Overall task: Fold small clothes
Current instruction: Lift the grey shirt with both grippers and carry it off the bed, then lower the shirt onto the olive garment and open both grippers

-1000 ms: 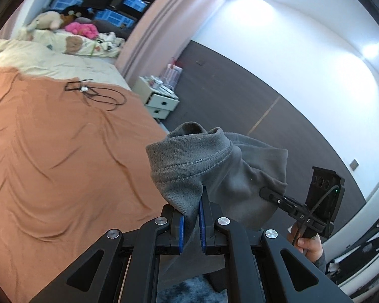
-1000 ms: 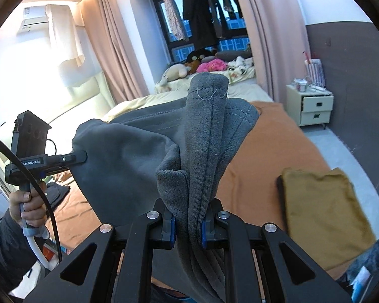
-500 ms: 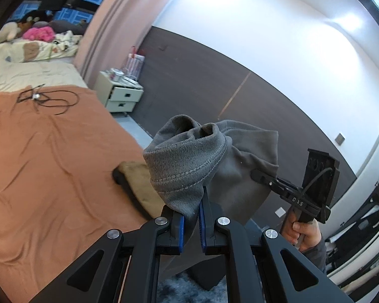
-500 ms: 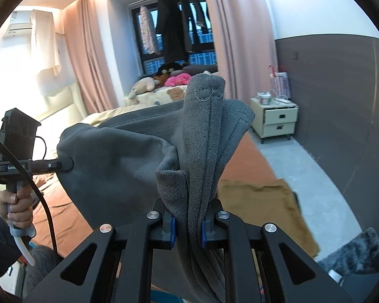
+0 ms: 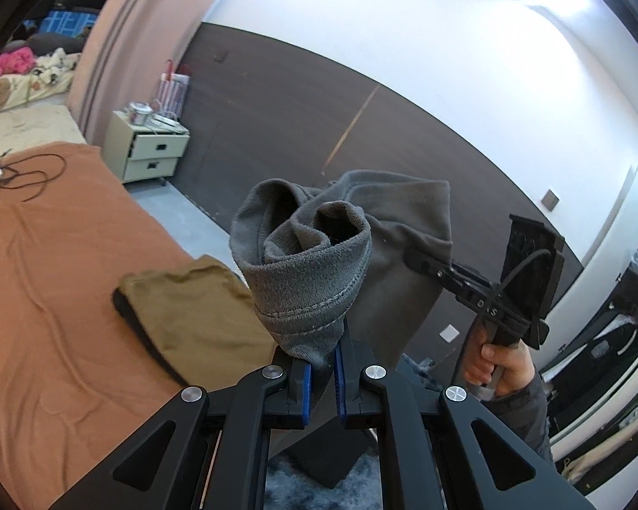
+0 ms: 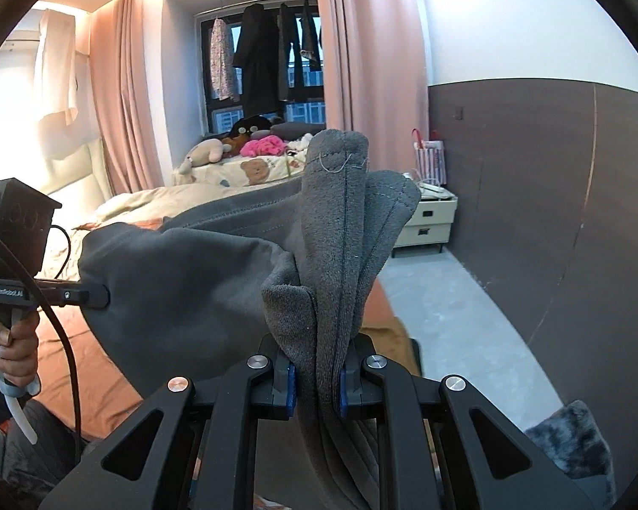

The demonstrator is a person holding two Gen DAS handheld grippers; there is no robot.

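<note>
now the grey garment hangs stretched between left gripper and right gripper, both pinching it

The garment is plain dark grey with grey stitching. On the bed, the sheet is rust orange and the folded cloth mustard brown. Beyond the bed, the curtains are dusty pink, the nightstand cream.

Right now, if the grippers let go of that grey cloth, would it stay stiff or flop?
Probably flop: the grey cloth sags between the left gripper and right gripper. It looks thick and fuzzy, so likely not slippery.
</note>
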